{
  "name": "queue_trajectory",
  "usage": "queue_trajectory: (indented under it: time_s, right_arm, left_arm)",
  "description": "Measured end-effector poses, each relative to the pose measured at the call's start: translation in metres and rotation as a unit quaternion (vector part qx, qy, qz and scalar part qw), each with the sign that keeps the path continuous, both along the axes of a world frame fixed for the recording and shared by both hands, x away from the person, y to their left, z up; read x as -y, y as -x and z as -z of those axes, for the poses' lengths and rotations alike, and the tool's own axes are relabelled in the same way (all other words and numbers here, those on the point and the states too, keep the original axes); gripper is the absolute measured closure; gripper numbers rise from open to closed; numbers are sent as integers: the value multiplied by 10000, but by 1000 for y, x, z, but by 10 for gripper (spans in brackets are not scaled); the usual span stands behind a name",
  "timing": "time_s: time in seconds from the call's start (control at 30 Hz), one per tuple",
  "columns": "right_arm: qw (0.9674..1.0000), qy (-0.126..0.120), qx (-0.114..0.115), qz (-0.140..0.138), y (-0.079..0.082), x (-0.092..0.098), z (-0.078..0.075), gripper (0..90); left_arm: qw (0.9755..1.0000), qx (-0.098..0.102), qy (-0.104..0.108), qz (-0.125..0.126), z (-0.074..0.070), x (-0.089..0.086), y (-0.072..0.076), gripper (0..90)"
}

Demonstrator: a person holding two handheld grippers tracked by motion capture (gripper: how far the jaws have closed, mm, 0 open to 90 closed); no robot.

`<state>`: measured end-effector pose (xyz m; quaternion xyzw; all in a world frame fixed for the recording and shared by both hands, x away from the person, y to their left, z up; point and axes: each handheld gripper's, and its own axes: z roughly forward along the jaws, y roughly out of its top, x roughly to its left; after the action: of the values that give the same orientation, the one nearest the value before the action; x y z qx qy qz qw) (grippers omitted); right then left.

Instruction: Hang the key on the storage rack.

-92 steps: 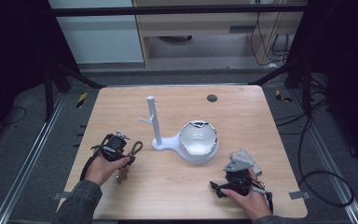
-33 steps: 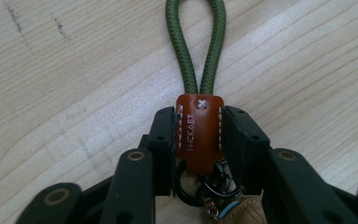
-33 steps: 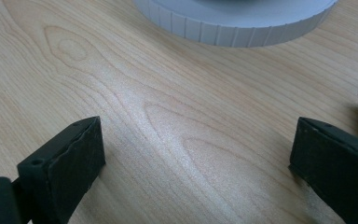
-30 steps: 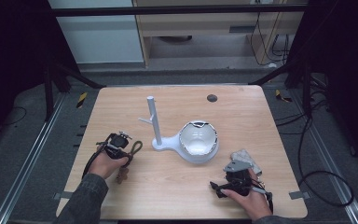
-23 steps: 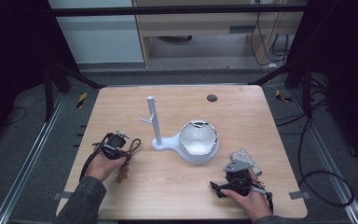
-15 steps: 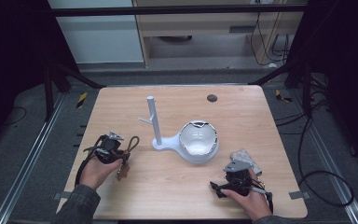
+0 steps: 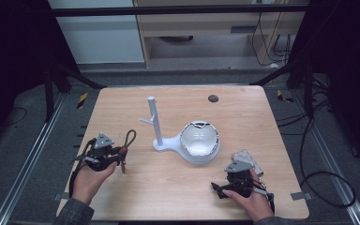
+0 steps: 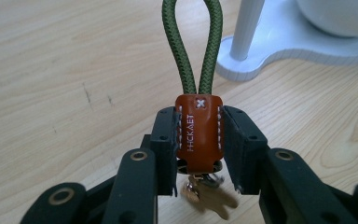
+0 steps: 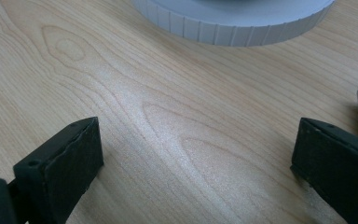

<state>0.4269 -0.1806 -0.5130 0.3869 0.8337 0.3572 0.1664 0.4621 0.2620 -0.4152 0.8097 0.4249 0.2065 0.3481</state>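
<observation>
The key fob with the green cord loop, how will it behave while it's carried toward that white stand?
The key fob is clamped at its leather tab by the left gripper, so it probably won't slip. Its green cord loop stands up on its own, so it seems fairly stiff. The keys dangle below and will likely swing.

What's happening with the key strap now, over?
Left gripper shut on key strap, lifted off table. Right gripper open, empty. White stand ahead, path clear.
</observation>
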Motion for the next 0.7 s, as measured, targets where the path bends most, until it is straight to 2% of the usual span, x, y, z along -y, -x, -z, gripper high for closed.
queue_trajectory:
  time_s: [0.47,0.7]
  right_arm:
    - [10000,9,-11,76,-3,2,0,6]
    - [9999,9,-28,125,-4,3,0,6]
  left_arm:
    - [9990,364,210,167,-14,14,15,662]
    - [9984,439,280,237,-16,19,21,662]
